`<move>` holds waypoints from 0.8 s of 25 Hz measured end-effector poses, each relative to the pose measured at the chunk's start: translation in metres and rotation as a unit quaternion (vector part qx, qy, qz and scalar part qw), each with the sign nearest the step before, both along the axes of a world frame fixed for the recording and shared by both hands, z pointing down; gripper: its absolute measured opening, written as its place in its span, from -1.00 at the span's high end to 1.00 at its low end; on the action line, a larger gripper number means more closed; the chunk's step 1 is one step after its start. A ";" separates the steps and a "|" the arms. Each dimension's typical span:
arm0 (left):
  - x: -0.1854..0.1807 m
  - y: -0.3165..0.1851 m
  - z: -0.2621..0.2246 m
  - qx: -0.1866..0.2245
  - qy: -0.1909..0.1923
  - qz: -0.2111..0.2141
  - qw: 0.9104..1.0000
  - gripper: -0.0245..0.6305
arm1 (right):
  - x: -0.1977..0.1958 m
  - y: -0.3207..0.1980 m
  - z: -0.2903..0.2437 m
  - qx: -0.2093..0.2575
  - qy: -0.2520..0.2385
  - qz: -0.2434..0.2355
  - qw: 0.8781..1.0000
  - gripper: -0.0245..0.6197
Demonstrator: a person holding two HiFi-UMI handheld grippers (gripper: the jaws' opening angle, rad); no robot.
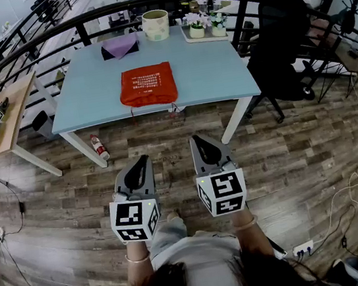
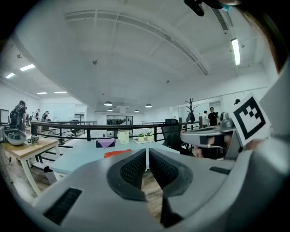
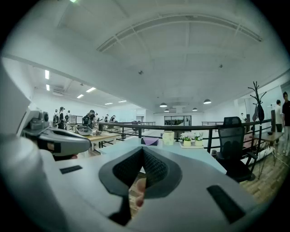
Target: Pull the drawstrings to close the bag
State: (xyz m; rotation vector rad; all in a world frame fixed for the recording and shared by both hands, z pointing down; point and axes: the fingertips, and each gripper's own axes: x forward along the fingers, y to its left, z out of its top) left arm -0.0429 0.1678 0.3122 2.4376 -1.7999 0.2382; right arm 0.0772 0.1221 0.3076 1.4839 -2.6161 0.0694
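A flat red drawstring bag lies on the light blue table near its front edge, and thin cords trail from its near side over that edge. Both grippers hang over the wooden floor close to the person's body, well short of the table. My left gripper is shut with nothing between its jaws. My right gripper is also shut and empty. In the left gripper view the bag shows just left of the jaw tips. The right gripper view's jaws hide the bag.
At the table's back stand a purple cloth on a dark box, a cream pot and a tray of small flower pots. A black office chair stands right of the table; a bottle lies under it; a wooden desk is left.
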 end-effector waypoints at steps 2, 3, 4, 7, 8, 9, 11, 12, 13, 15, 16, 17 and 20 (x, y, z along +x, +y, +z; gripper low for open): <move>0.008 0.009 0.000 -0.001 0.003 -0.002 1.000 0.83 | 0.006 0.007 0.001 -0.002 0.001 -0.004 1.000 0.84; 0.012 0.013 0.000 -0.002 0.003 -0.003 1.000 0.83 | 0.009 0.011 0.001 -0.003 0.001 -0.005 1.000 0.84; 0.016 0.016 0.001 -0.004 0.003 -0.003 1.000 0.83 | 0.012 0.014 0.001 -0.004 0.001 -0.006 1.000 0.84; 0.023 0.026 0.003 -0.009 0.001 -0.005 1.000 0.83 | 0.018 0.021 0.001 -0.006 -0.003 -0.008 1.000 0.84; 0.023 0.028 0.003 -0.010 0.002 -0.005 1.000 0.83 | 0.018 0.022 0.001 -0.006 -0.006 -0.009 1.000 0.84; 0.023 0.030 0.003 -0.011 0.004 -0.007 1.000 0.83 | 0.019 0.022 0.000 -0.006 -0.009 -0.009 1.000 0.84; 0.020 0.030 0.004 -0.012 0.005 -0.008 1.000 0.83 | 0.017 0.021 -0.001 -0.004 -0.013 -0.009 1.000 0.84; 0.018 0.029 0.004 -0.013 0.005 -0.008 1.000 0.83 | 0.015 0.019 -0.001 -0.004 -0.014 -0.010 1.000 0.84; 0.016 0.028 0.004 -0.013 0.005 -0.007 1.000 0.83 | 0.013 0.018 -0.001 -0.005 -0.015 -0.010 1.000 0.84; 0.011 0.024 0.005 -0.014 0.004 -0.005 1.000 0.83 | 0.008 0.013 -0.001 -0.007 -0.017 -0.011 1.000 0.84; 0.008 0.021 0.006 -0.014 0.004 -0.003 1.000 0.83 | 0.005 0.011 0.000 -0.007 -0.018 -0.011 1.000 0.84; 0.005 0.017 0.006 -0.014 0.004 -0.002 1.000 0.83 | 0.001 0.008 0.000 -0.008 -0.018 -0.011 1.000 0.84; -0.006 0.005 0.007 -0.014 0.004 0.002 1.000 0.83 | -0.009 -0.002 0.002 -0.007 -0.015 -0.007 1.000 0.84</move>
